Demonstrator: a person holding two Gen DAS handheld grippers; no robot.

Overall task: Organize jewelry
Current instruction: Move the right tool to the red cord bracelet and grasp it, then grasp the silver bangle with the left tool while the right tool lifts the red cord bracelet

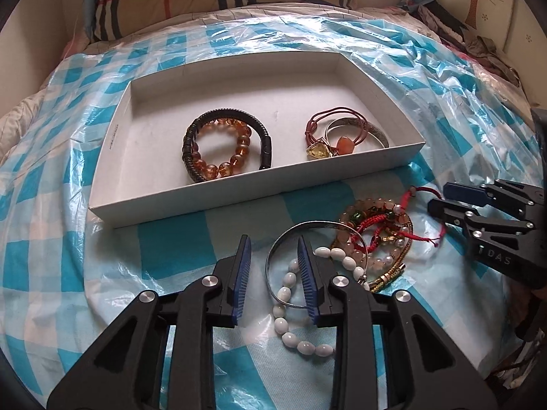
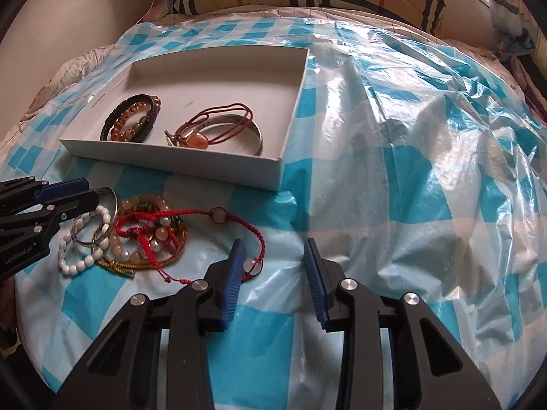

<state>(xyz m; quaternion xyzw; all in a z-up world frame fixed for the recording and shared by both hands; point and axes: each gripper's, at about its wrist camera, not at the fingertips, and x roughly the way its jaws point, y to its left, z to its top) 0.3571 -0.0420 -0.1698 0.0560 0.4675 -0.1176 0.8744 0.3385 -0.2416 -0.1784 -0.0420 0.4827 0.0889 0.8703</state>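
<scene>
from the left wrist view, the white box [image 1: 239,198] sat on the bed's blue-checked plastic sheet [image 1: 171,249], toward the pillow end. inside it lay four pieces already put away: an amber bead bracelet [image 1: 222,147] ringed by a dark braided bracelet [image 1: 191,143] near the box's middle, and a silver bangle [image 1: 372,130] with a brown cord bracelet [image 1: 328,119] toward its right end. just outside the box's near wall a tangled pile waited: a thin silver bangle [image 1: 283,235], a white bead bracelet [image 1: 290,311], pink beads [image 1: 352,256], a red cord bracelet [image 1: 420,191] and a gold braided one [image 1: 393,273]. the left gripper [image 1: 273,263] stood partly open and held nothing; one finger sat inside the thin bangle's loop, so it looked poised to pinch that rim.

from the right wrist view, the right gripper [image 2: 273,266] hung partly open over bare sheet near the pile's right edge, gripping nothing, though the red cord's tail [image 2: 253,266] reached just beside its left finger. the left gripper [image 2: 78,191] met the bangle [image 2: 112,198] at the pile's left.

by my reckoning the job was nearly half done: four pieces boxed, about five still loose on the bed.
</scene>
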